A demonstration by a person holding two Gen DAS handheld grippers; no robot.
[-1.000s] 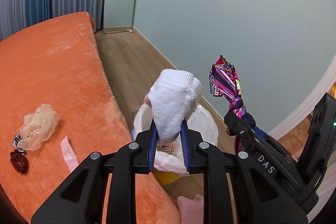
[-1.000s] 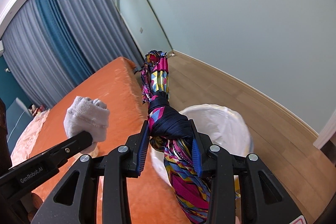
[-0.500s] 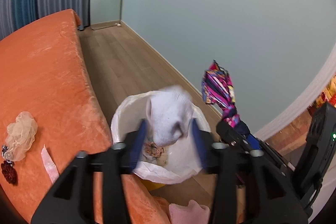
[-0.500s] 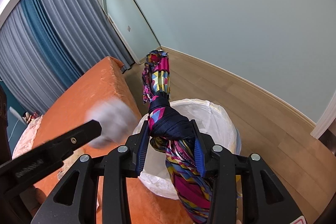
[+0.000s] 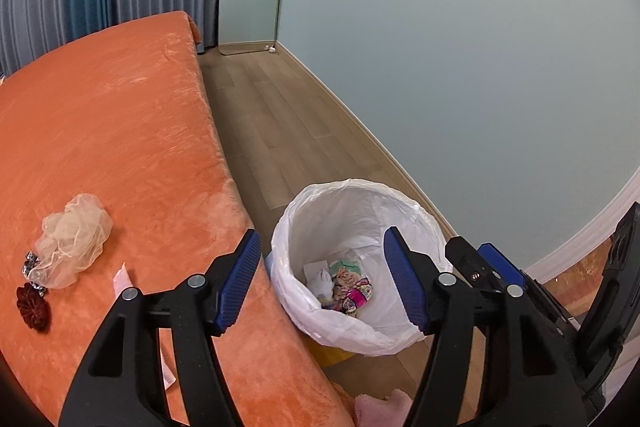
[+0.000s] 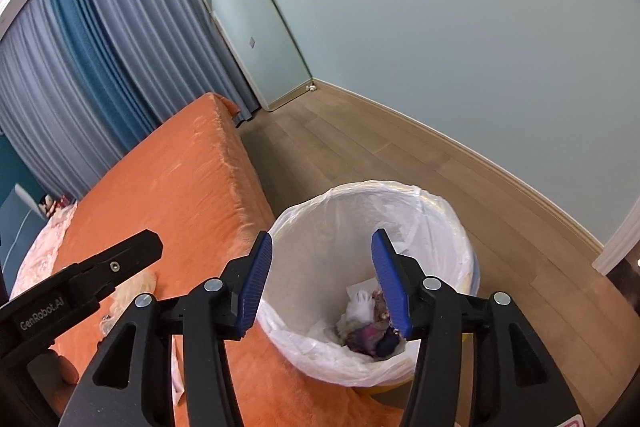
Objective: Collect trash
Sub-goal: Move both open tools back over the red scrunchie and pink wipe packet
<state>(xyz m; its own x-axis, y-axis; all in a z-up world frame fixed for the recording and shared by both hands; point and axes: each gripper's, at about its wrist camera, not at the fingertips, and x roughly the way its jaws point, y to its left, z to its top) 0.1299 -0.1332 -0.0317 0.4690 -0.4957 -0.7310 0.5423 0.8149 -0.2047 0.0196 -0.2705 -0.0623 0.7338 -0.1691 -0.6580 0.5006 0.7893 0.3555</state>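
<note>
Trash in one lined bin [image 5: 416, 211]; left gripper [image 5: 322, 281], right gripper [image 6: 322, 281] fingers spread wide, both empty.

You can read one marking only: "GenRobot.AI", white lettering on the black side of your left gripper [image 6: 122, 259], seen from the right wrist camera.
</note>
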